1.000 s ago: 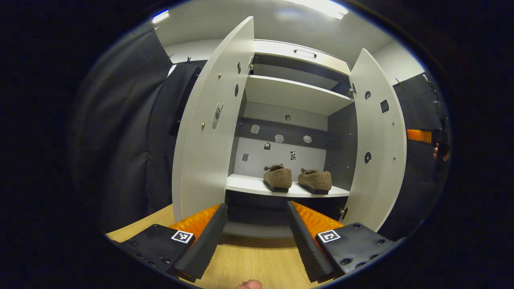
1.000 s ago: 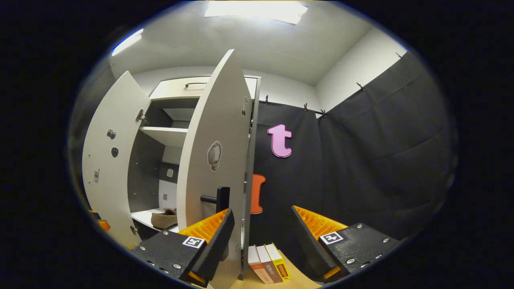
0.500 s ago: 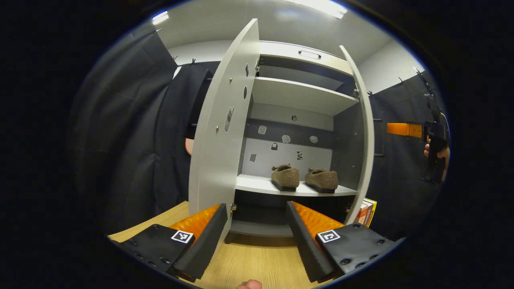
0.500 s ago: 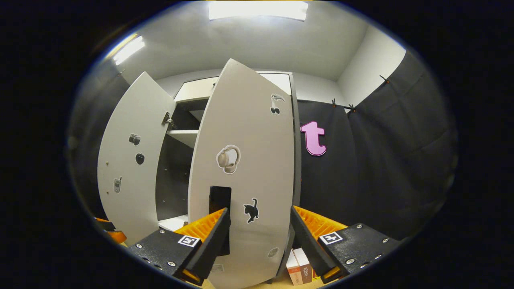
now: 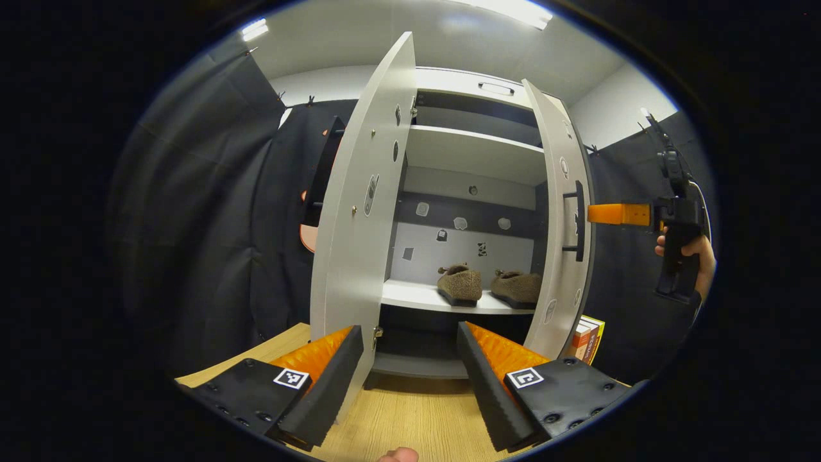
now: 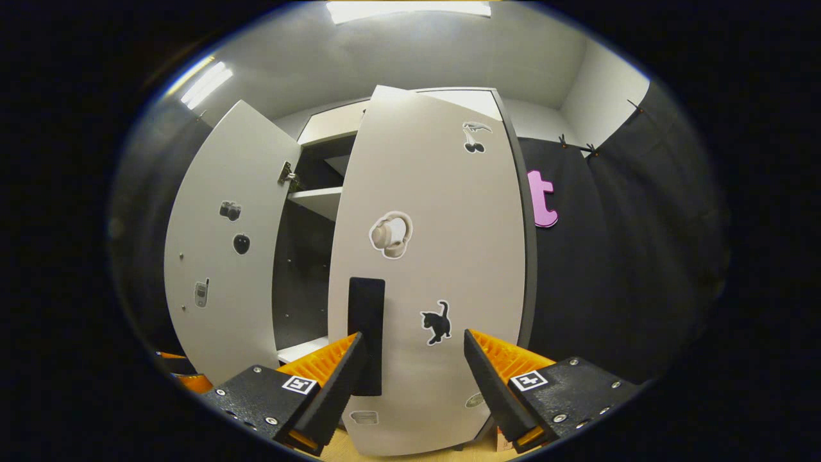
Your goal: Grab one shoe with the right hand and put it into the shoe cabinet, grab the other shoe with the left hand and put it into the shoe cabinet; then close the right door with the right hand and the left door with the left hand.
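Shoes come first in the left gripper view: two brown fuzzy shoes, one (image 5: 460,285) and the other (image 5: 517,287), sit side by side on the lower white shelf (image 5: 417,298) of the tall white shoe cabinet (image 5: 471,154). At the cabinet's left side, the white left door (image 5: 359,205) stands wide open, edge-on to the camera. At its right side, the white right door (image 5: 561,212) is swung partway in, its black bar handle (image 5: 579,221) facing outward. Just right of that handle, the right gripper (image 5: 619,214) is held in a hand (image 5: 696,253), its tip close to the handle. The left gripper (image 5: 407,375) hangs over the light wooden surface (image 5: 410,417) in front of the cabinet with its fingers spread apart and nothing between them. Some upright books (image 5: 587,339) stand at the cabinet's right foot.

In the right gripper view, the right gripper (image 6: 414,378) faces the outer face of the right door (image 6: 430,256), which carries stickers. Its fingers are spread wide and hold nothing; the left one lies in front of the handle (image 6: 366,333). Left of that door, the left door (image 6: 218,256) stands open.
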{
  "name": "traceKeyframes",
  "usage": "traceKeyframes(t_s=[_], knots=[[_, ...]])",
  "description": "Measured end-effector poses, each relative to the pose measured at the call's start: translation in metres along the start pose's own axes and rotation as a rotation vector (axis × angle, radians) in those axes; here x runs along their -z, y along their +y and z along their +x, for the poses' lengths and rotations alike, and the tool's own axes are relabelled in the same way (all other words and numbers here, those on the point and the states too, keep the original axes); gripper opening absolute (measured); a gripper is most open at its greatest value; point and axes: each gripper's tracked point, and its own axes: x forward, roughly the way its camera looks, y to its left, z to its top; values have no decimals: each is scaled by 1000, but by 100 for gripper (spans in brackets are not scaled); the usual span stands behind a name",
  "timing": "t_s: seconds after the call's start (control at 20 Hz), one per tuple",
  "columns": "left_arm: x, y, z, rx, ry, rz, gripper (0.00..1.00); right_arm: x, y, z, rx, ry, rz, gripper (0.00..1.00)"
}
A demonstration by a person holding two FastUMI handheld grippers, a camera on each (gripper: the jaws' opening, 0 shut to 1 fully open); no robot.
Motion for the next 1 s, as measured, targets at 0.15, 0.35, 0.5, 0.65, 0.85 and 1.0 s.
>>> traceKeyframes(t_s=[0.15, 0.35, 0.5, 0.65, 0.85, 1.0], knots=[[-1, -1, -1, 1, -5, 2, 99, 10, 7, 10, -5, 10, -4, 97], [0, -2, 1, 3, -2, 2, 99, 17, 7, 19, 30, 23, 8, 92], [-2, -4, 1, 9, -4, -4, 96, 20, 13, 34, 37, 39, 6, 91], [-3, -7, 2, 16, -9, 2, 99, 26, 18, 49, 51, 57, 25, 91], [-4, -10, 3, 21, -6, 2, 96, 30, 19, 62, 59, 54, 34, 91], [-4, -15, 3, 32, -4, -4, 96, 33, 18, 69, 69, 53, 41, 91]])
